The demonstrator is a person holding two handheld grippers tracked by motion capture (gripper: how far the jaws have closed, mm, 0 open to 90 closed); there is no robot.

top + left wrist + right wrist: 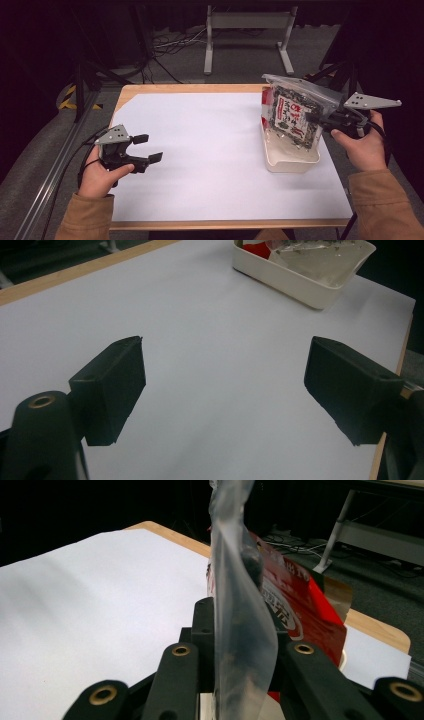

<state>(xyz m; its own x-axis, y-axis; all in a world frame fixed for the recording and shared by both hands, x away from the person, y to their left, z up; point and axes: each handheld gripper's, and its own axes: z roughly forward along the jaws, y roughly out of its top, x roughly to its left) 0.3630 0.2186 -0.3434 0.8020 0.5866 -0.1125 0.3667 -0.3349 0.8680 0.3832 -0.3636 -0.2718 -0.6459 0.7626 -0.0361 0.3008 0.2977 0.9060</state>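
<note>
At right of a white, paper-covered wooden surface (210, 150), the right hand-held gripper (320, 120) pinches the right edge of one clear plastic zip bag holding a red, black & white printed packet (292, 115). Bag stands roughly upright, long axis vertical, top leaning slightly away; its bottom hangs inside or just above one cream rectangular plastic tray (290, 160), and contact w/ the tray floor can't be told. In the right gripper view the jaws are pressed together on the clear film (240, 630), w/ the red packet (300, 610) just beyond them.

Left hand-held gripper (145, 148) sits low over the surface at the left, well apart from the bag, jaws spread wide & empty. In the left gripper view the tray (300, 282) lies ahead and up-right of those jaws, w/ bare white surface (210, 370) between.

Key relation: bag lies directly at the right gripper, to its left, over the tray; the right hand is far nearer. Judged next move: lower or lift the bag straight along its vertical axis.

Count: 1 bag, 1 packet inside, 1 tray, 2 grippers.
</note>
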